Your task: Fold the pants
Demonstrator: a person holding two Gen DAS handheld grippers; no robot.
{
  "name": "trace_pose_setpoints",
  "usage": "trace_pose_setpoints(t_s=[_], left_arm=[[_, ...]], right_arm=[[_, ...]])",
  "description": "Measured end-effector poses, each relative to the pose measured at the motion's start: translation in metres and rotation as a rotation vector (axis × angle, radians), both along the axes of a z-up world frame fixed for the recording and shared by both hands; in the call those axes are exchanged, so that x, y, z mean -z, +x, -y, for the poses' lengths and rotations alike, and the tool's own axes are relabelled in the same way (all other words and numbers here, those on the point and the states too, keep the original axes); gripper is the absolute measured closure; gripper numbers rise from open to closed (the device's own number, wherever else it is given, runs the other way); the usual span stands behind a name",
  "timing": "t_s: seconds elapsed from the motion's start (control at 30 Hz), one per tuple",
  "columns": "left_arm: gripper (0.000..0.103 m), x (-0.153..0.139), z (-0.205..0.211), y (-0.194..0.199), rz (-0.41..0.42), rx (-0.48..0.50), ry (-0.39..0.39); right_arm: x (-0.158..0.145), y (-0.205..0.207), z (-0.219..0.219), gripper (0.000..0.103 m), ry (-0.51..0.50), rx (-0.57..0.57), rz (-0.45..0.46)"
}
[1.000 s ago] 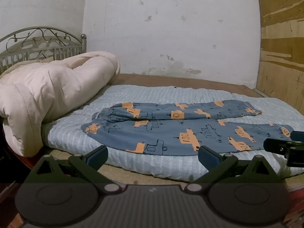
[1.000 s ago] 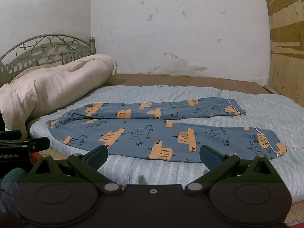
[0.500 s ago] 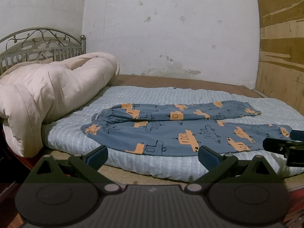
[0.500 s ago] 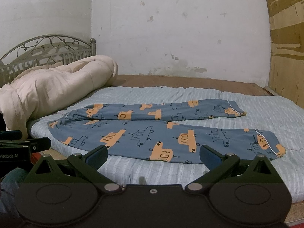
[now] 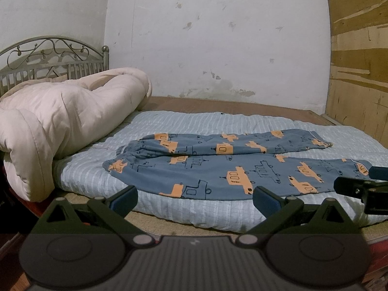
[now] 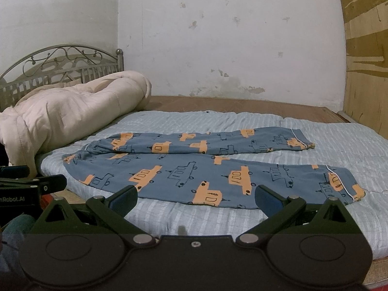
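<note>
Blue pants (image 5: 218, 165) with orange car prints lie spread flat on the bed, waistband to the left, both legs running right. They also show in the right wrist view (image 6: 206, 169). My left gripper (image 5: 195, 197) is open and empty, just short of the near edge of the pants. My right gripper (image 6: 196, 197) is open and empty, in front of the near leg. The right gripper's tip shows at the right edge of the left wrist view (image 5: 359, 189). The left gripper shows at the left edge of the right wrist view (image 6: 31, 186).
A light blue quilted mattress pad (image 5: 194, 123) covers the bed. A bunched cream comforter (image 5: 60, 118) lies at the left by the metal headboard (image 5: 55, 55). A white wall (image 5: 218, 36) stands behind, and a wooden panel (image 5: 359, 72) at the right.
Both grippers have stayed open and nearly still. The views have shifted only slightly, and the pants have not moved.
</note>
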State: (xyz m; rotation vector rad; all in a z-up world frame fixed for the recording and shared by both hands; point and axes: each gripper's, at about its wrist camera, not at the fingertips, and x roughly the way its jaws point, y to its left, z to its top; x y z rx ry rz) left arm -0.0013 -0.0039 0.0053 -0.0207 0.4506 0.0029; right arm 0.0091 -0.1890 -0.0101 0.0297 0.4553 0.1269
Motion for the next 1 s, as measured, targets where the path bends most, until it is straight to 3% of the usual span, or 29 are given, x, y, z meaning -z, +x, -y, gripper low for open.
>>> trace_pose_setpoints(t_s=[1.0], left_arm=[[0.001, 0.0003, -0.0003, -0.0012, 0.005, 0.000, 0.002]], right_arm=[[-0.0003, -0.0008, -0.0006, 0.001, -0.001, 0.001, 0.003]])
